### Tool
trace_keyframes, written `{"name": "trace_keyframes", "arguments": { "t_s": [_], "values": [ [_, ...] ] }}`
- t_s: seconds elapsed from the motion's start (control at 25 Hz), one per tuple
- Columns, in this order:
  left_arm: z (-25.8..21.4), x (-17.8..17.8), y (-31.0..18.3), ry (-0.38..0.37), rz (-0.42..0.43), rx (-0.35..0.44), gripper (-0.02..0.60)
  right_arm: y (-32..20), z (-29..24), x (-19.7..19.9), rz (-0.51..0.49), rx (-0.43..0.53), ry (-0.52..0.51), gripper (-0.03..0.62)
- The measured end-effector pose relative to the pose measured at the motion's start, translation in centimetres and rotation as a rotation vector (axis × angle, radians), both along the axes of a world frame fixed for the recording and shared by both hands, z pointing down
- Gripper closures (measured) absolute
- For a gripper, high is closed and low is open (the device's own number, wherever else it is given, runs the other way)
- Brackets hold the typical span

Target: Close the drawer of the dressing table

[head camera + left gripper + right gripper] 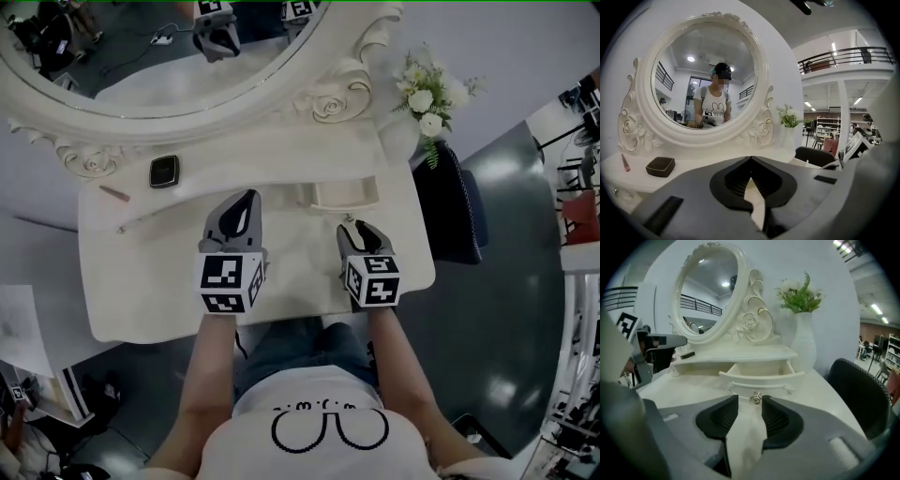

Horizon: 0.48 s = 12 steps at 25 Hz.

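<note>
The white dressing table (141,291) has a small drawer (343,195) pulled out under its raised shelf, right of middle. In the right gripper view the drawer front (761,377) faces me, its silver knob (755,398) just beyond the tips. My right gripper (360,228) (751,400) is open, pointing at that knob with a small gap and nothing between the pads. My left gripper (247,201) (750,159) hovers over the tabletop left of the drawer, its tips meeting, empty, aimed at the mirror base.
A large oval mirror (169,56) stands at the back. A white vase of flowers (427,94) is behind the drawer on the right. A small black box (164,172) and a pink stick (114,193) lie on the left. A dark chair (459,206) stands at the right.
</note>
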<state>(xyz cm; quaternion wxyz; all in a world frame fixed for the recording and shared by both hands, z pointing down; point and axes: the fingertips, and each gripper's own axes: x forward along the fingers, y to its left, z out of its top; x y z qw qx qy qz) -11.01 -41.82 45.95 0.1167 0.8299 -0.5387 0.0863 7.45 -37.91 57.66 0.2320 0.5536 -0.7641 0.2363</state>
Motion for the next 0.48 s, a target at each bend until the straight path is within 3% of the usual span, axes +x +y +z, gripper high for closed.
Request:
{"name": "trace_keyframes", "arguments": {
  "t_s": [0.2, 0.28, 0.48],
  "values": [
    [0.6, 0.2, -0.4, 0.002, 0.005, -0.011, 0.583, -0.7, 1.6, 0.4, 0.04, -0.035, 0.023, 0.447],
    [0.8, 0.3, -0.6, 0.003, 0.009, -0.014, 0.583, -0.9, 1.8, 0.6, 0.051, -0.042, 0.029, 0.488],
    [1.1, 0.2, -1.1, 0.011, 0.013, -0.02, 0.583, -1.5, 1.9, 1.0, 0.07, -0.052, 0.024, 0.49]
  ]
}}
